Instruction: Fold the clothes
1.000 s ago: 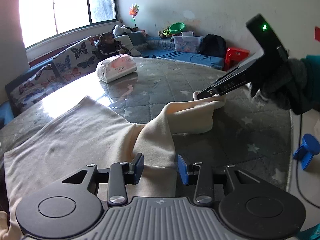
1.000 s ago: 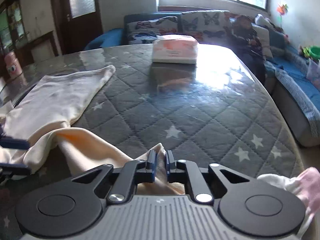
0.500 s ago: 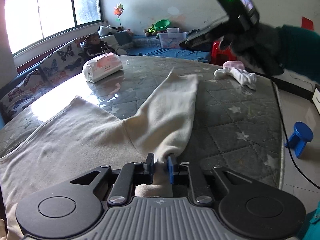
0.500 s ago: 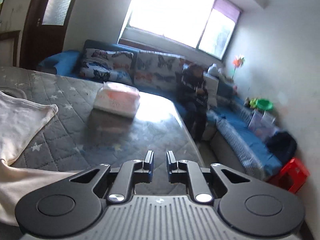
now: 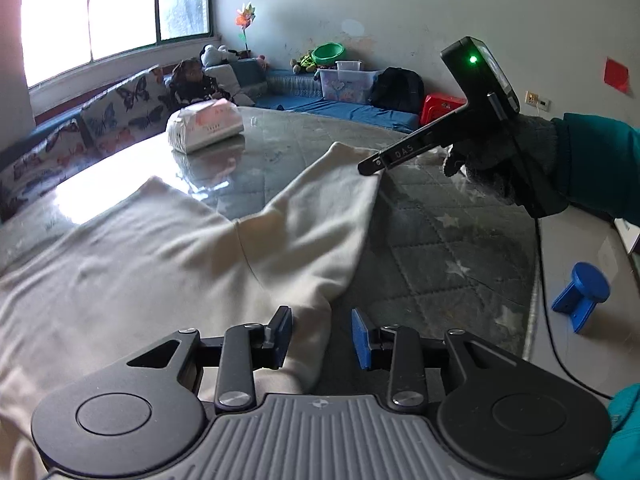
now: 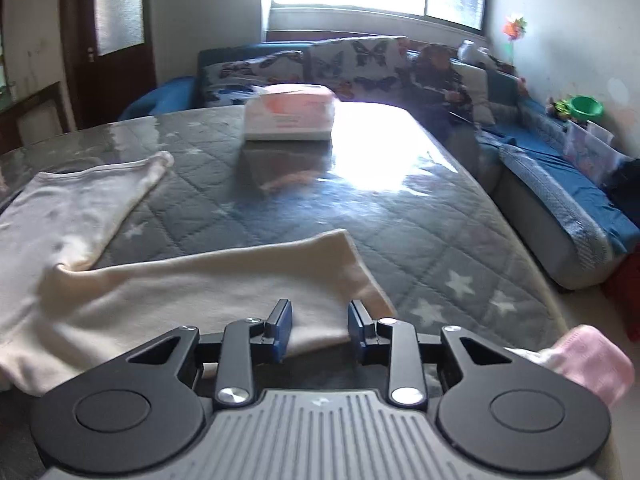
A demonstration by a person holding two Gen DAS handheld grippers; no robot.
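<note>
Soft cream knit garment [image 5: 160, 248] lies spread on quilted, star-print grey table cover [image 5: 440, 248], sleeve stretched flat. L gripper [image 5: 320, 334] and R gripper [image 6: 319, 330], blue-padded, both gape wide at sleeve's ends, holding nothing.

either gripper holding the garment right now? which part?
Nothing held. The left gripper is open over the sleeve's base; the right gripper is open at its cuff end.
</note>
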